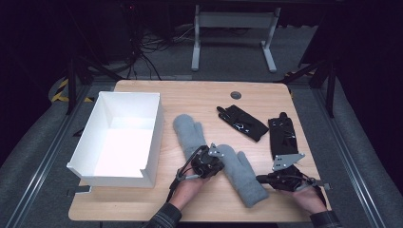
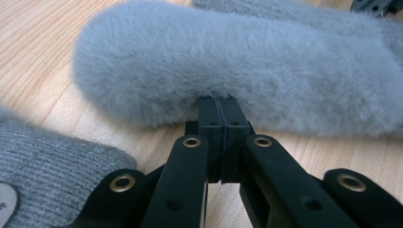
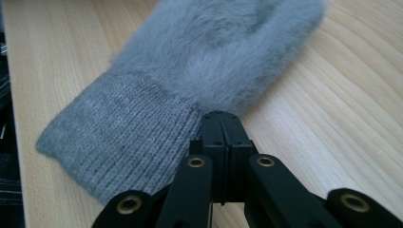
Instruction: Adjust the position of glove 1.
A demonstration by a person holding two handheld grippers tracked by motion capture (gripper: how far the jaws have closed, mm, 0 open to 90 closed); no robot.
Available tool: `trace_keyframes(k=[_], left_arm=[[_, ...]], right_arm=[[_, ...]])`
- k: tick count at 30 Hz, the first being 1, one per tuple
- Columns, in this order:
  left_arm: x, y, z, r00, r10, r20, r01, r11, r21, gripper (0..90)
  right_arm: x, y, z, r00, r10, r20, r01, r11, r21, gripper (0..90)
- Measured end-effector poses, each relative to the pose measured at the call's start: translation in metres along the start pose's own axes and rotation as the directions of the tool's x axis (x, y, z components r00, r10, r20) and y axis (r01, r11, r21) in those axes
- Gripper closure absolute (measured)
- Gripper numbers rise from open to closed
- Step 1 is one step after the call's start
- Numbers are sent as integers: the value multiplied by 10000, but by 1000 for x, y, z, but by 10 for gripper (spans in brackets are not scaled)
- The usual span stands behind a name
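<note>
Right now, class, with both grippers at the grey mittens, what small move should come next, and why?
Probably open the left gripper and ease it onto the furry edge of the mitten. Its jaws are shut with the tips just at the fur, apparently gripping nothing. The right gripper is likewise shut beside the other mitten, and the white box waits alongside.

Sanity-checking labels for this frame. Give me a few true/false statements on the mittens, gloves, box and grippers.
1. Both grey mittens lie on the table. True.
2. The white box holds a mitten. False: nothing shows inside it.
3. The left gripper has its jaws together, tips at a mitten's furry edge. True.
4. The two black gloves lie left of the box. False: they lie right of the mittens.
5. The right gripper stands wide open. False: its jaws are together.
</note>
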State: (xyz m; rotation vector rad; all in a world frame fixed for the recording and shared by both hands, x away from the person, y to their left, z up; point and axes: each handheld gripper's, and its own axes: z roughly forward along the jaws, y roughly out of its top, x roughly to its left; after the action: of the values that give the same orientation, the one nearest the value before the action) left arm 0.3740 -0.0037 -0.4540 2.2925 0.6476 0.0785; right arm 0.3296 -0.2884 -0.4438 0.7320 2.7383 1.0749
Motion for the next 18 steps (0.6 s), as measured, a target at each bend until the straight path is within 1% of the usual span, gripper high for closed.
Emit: trace_keyframes(k=[2,3,4,6,7,11,17,18], left_arm=[[0,0,0,10000,-23,19,23,10000,13,900],[-1,0,0,10000,-27,14,27,10000,-17,900],[-1,0,0,10000,-34,32,34,10000,-15,900],[0,0,-1,10000,-57,71,56,10000,44,900],[0,-1,0,10000,-81,54,81,10000,-25,900],[1,-1,-2,10000,-65,-4,65,10000,-70,900],[3,-2,-3,9999,-117,-24,117,9999,-104,900],[3,-2,-3,9999,-112,-23,112,9999,-118,900]], right_arm=[[3,2,3,9997,-82,-244,82,10000,-16,900],[3,2,3,9997,-82,-244,82,10000,-16,900],[6,4,6,9989,-153,-443,152,9999,-40,900],[8,6,9,9978,-222,-620,218,9997,-73,900],[10,7,10,9973,-243,-688,238,9997,-72,900],[16,13,17,9934,-442,-1061,435,9990,-91,900],[23,21,27,9886,-723,-1322,718,9974,-87,900],[26,24,31,9871,-798,-1390,794,9968,-85,900]])
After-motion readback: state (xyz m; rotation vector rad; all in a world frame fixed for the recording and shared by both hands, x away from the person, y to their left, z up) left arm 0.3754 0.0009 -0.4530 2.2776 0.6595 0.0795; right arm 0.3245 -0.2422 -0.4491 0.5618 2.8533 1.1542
